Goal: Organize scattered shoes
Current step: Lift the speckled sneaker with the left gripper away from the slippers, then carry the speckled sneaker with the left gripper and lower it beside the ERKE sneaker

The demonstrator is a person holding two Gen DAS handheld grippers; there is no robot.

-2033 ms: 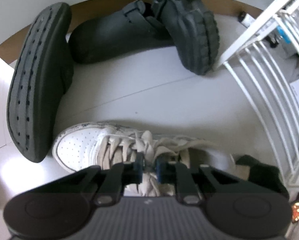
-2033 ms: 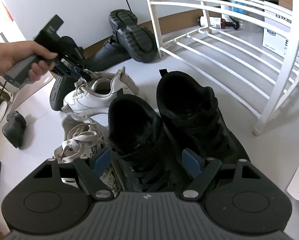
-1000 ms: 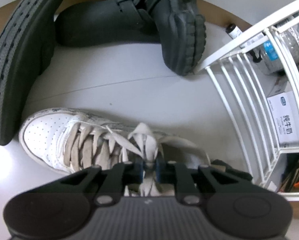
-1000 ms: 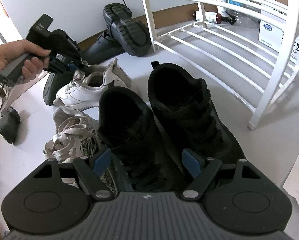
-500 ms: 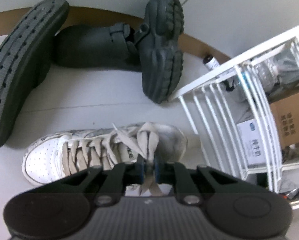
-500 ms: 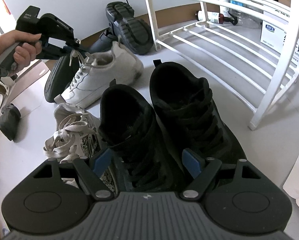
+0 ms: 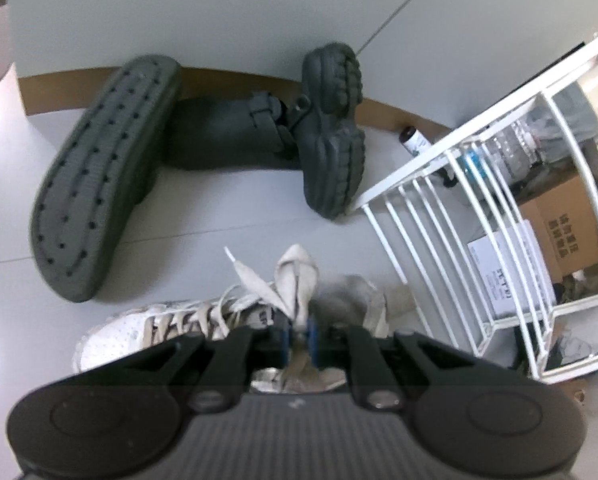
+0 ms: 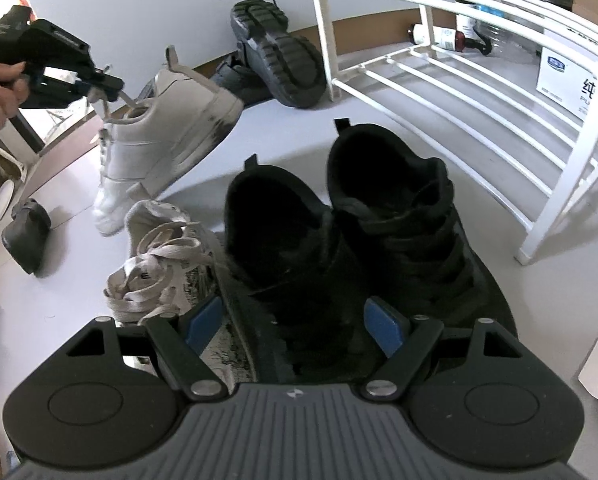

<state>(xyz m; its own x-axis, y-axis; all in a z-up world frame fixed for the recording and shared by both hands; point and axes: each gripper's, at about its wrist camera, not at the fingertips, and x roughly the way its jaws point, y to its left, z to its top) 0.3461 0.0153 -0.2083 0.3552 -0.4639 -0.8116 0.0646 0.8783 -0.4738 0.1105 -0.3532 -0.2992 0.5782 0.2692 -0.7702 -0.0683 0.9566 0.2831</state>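
At upper left of the right view, the left gripper (image 8: 113, 88) pinches the laces of the white sneaker (image 8: 167, 128), which hangs toe-down (apparently light, laces floppy), while the right gripper (image 8: 295, 326) gapes empty over the black shoes (image 8: 359, 216).

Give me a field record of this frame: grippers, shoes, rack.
left gripper: shut on laces of white sneaker, heel raised, toe pointing down
right gripper: open, straddling the left shoe of the black pair
second white sneaker: on floor, left of black pair
grey clogs: by the wall, two soles showing
white rack: no shoes visible on it
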